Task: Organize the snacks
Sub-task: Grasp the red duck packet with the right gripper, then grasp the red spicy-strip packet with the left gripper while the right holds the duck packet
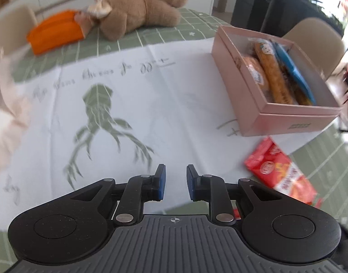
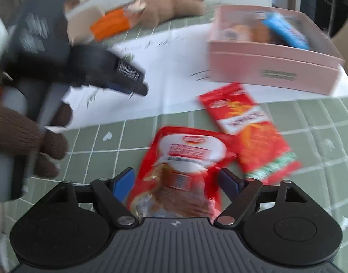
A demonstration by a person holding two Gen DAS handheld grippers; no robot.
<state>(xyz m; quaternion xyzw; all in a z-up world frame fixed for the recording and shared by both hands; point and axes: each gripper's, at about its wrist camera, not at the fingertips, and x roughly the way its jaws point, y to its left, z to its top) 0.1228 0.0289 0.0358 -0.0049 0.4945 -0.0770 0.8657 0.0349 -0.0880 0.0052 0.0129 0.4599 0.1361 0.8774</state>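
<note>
A pink box [image 1: 285,118] [image 2: 274,68] holds several snack packs, orange and blue. A red snack packet [image 1: 280,170] [image 2: 249,127] lies flat on the green cloth in front of the box. My left gripper [image 1: 175,182] is open and empty over the white paper. My right gripper [image 2: 177,182] is open, its blue pads on either side of a second red pouch [image 2: 185,166] with a white label. The pouch lies between the jaws; I cannot tell whether the pads touch it. The left gripper [image 2: 137,84] shows in the right wrist view, held by a brown-gloved hand.
A tan plush rabbit [image 1: 139,9] and an orange plush carrot [image 1: 55,31] lie at the far side of the table. A white paper sheet [image 1: 151,104] with a green drawing covers the middle. Beige chairs [image 1: 317,38] stand by the table.
</note>
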